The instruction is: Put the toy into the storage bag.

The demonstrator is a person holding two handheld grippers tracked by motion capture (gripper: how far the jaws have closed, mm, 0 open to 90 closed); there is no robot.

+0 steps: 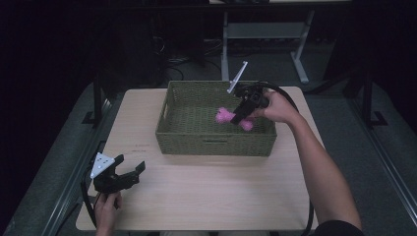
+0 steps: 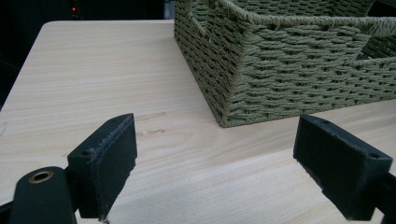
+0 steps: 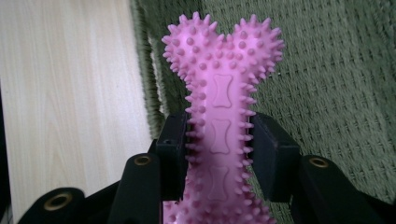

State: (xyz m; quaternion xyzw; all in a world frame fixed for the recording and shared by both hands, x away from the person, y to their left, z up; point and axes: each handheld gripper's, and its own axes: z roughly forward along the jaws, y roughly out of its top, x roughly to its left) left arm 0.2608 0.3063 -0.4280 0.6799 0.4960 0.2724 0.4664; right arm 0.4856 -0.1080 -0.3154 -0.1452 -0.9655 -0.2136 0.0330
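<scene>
So at the lower left of the high view, the left gripper [image 1: 129, 173] sits parked near the table [image 1: 206, 196] edge, jaws spread wide with nothing between them. Its own view backs that up: both black pads stand far apart over bare wood, and the near corner of the woven basket [image 2: 280, 74] fills the upper right.

Moving to the middle, the green basket [image 1: 216, 142] takes up the centre of the high view, and the pink spiky bone toy [image 1: 227, 117] hangs inside it, toward the right half.

Further right, the right gripper [image 1: 242, 114] is clamped on that toy, reaching down into the basket from the person's hand [image 1: 278, 105]. In the right gripper view the pads pinch the toy's narrow shaft [image 3: 219, 140], the knobby end pointing up the frame, with basket weave behind it.

What could go wrong, judging from this: the grip is on the thin middle of a rubbery, nubby thing, so it might twist or pivot between the pads. If the jaws open while it's tilted, it could bounce or roll against the right wall. The gripper body also looks close to the basket rim, so a snag there seems possible.
</scene>
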